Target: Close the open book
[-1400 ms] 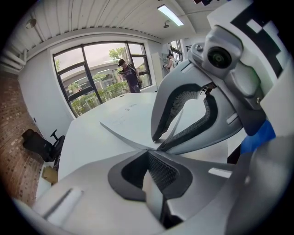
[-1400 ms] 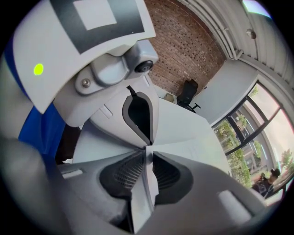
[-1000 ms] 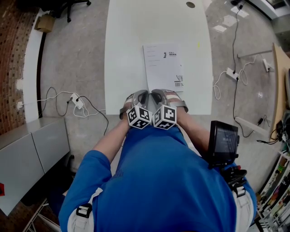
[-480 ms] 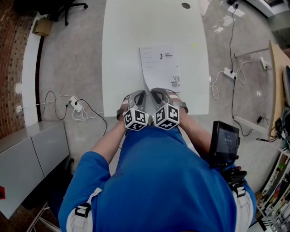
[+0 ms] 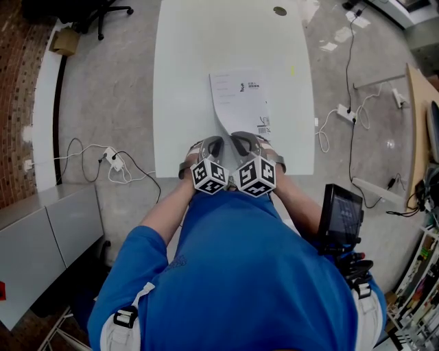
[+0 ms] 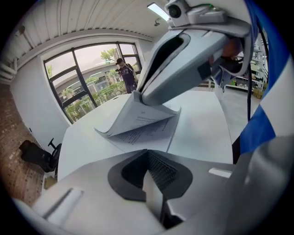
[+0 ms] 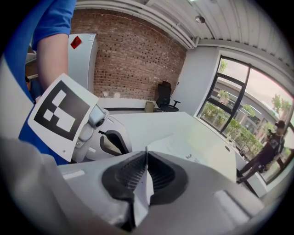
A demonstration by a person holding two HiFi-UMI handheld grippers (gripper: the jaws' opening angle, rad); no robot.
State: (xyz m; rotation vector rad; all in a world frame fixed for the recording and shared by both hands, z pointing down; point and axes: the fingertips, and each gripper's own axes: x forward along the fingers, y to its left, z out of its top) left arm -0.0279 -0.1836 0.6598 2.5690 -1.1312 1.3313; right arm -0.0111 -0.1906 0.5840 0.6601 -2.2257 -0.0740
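A thin white book (image 5: 240, 99) lies open on the white table (image 5: 185, 82), near its front edge. My right gripper (image 5: 240, 140) is shut on the near edge of a sheaf of pages (image 6: 133, 114) and holds it lifted and curled above the flat page (image 6: 151, 133). In the right gripper view a white sheet sits pinched between the right gripper's (image 7: 146, 153) pads. My left gripper (image 5: 211, 145) is just left of it, by the book's near left corner. The left gripper's (image 6: 148, 153) jaws are together, and I see nothing clearly held in them.
The table's front edge runs just under both grippers. A round cable hole (image 5: 279, 11) sits at the far end. Cables and a power strip (image 5: 113, 152) lie on the floor at left. A dark device (image 5: 341, 216) hangs at the person's right side.
The right gripper has risen a little with the pages, and the lifted sheaf curls up further. The left gripper has stayed in place.
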